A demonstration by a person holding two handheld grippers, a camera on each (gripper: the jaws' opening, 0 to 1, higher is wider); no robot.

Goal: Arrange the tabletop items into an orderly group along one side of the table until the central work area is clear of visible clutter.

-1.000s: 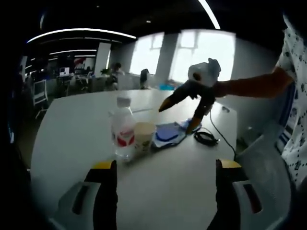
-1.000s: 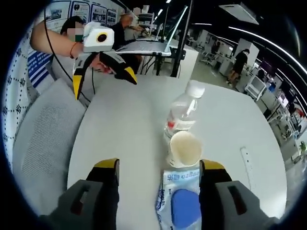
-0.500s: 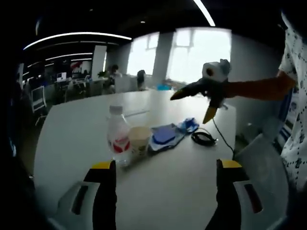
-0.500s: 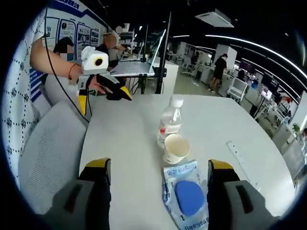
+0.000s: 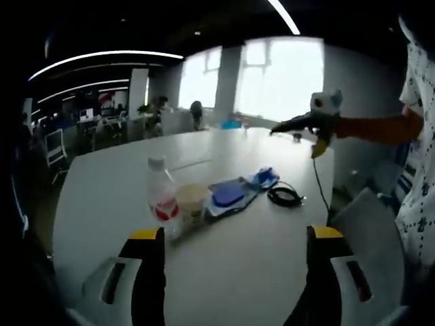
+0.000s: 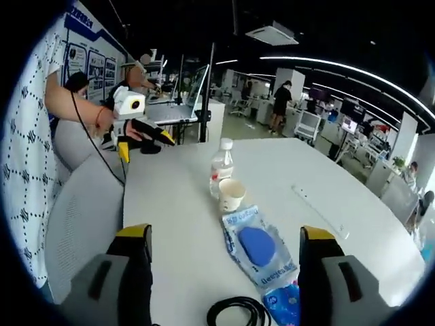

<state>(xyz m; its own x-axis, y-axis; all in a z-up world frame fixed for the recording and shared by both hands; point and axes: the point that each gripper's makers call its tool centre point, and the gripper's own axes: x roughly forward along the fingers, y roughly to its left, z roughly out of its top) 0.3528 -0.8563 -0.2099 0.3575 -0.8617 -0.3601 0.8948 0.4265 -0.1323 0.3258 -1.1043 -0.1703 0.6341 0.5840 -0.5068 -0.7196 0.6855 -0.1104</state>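
The water bottle [image 6: 219, 168], paper cup [image 6: 231, 195], blue packet [image 6: 257, 246] and black cable [image 6: 236, 314] are lying in one tidy row on the table [image 6: 177, 224], so arranging looks nearly done. Both grippers, left [image 5: 231, 278] and right [image 6: 224, 282], are hovering with fingers wide apart, holding nothing.

The wide white table [image 6: 183, 224] looks smooth and a bit shiny. The clear plastic water bottle [image 6: 220, 167] and the see-through plastic bag with a blue pad inside [image 6: 256, 246] look glossy. The pale paper cup [image 6: 231, 195] looks matt, and the black coiled cable [image 5: 284, 195] looks like smooth rubber.
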